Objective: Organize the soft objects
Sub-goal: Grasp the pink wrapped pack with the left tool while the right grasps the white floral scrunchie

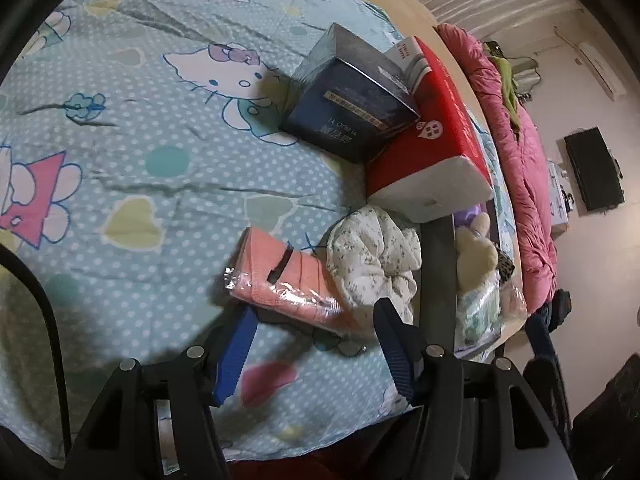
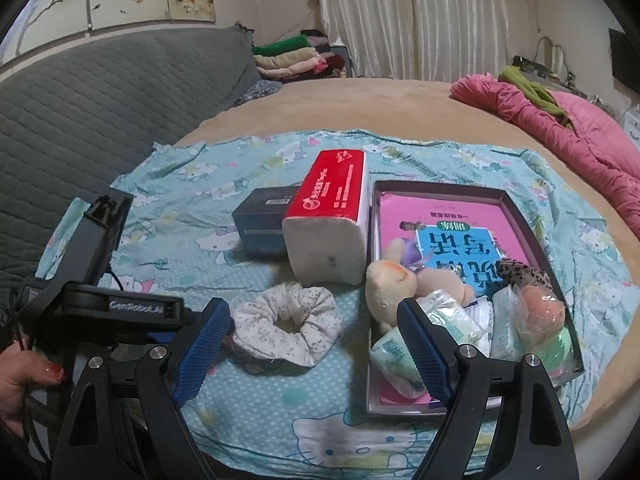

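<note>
scene: soft stuff is lying on a hello kitty sheet (image 2: 168, 216), with a shallow box tray (image 2: 532, 236) sitting at the right, already holding a plush bunny (image 2: 394, 276), tissue packets and a peach sponge (image 2: 540, 308)

target: pink wrapped tissue pack (image 1: 288, 280) is lying on the sheet, touching the floral scrunchie (image 2: 286, 322), just beside the tray's near wall

left gripper (image 1: 316, 316): jaws are sitting about half open, straddling the pack's near end. can't tell if the pads are actually pressing on the plastic yet, looks like not quite

right gripper (image 2: 316, 340): hanging wide open over the scrunchie and tray edge, holding nothing

step: i'm guessing the pack is getting picked up to go in the tray

how to do it well: i'd be squeezing across the pack's short width, getting past the crinkly wrapper flap so it isn't slipping, and keeping the scrunchie fabric out of the right-side finger

watch out: red tissue brick (image 2: 332, 216) and dark blue box (image 1: 348, 112) are sitting near, but not in the way
</note>
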Demonstrator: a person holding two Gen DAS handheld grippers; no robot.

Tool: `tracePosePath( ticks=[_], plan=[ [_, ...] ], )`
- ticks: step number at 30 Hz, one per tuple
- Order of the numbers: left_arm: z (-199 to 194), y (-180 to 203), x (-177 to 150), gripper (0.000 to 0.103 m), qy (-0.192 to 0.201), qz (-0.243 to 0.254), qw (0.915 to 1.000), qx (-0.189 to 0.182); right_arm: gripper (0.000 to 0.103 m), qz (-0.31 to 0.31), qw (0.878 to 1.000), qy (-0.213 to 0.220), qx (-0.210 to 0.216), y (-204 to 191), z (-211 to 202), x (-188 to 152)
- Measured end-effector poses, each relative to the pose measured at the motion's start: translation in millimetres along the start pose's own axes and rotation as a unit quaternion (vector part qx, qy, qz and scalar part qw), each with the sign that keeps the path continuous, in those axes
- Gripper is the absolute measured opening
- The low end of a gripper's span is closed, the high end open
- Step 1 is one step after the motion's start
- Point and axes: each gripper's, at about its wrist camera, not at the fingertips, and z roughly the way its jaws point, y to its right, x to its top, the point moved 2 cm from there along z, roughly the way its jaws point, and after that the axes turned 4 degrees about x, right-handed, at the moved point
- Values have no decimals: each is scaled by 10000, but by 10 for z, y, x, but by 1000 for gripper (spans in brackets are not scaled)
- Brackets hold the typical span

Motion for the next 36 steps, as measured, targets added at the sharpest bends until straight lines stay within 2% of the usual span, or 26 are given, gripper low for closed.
tracePosePath(
  ticks=[4, 6, 15, 24, 29, 31, 33, 36],
  plan=[
    [74, -24, 63, 58, 30, -312, 9995, -105, 87, -20, 10000, -82, 21, -8, 80, -24],
    [106, -63, 111, 49, 50, -434, 9989, -145, 87, -27, 9999, -109, 25, -20, 118, -28],
    [244, -150, 253, 25, 40, -724, 9961, -502, 87, -414, 9989, -232, -32, -183, 339, -16],
    [293, -292, 369, 24, -47, -925, 9912, -942, 87, -865, 9928, -826, -18, -352, 785, -86],
    [311, -384, 443, 24, -71, -923, 9897, -1092, 86, -1029, 9888, -1068, -189, -393, 995, -141],
    [320, -405, 474, 27, -103, -899, 9897, -1110, 86, -983, 9887, -1105, -245, -371, 1065, -128],
    [328, -425, 496, 35, -109, -913, 9895, -1113, 86, -970, 9880, -1170, -267, -349, 1149, -116],
    [315, -469, 554, 38, -139, -925, 9886, -1180, 86, -958, 9869, -1263, -303, -329, 1250, -118]
  ],
)
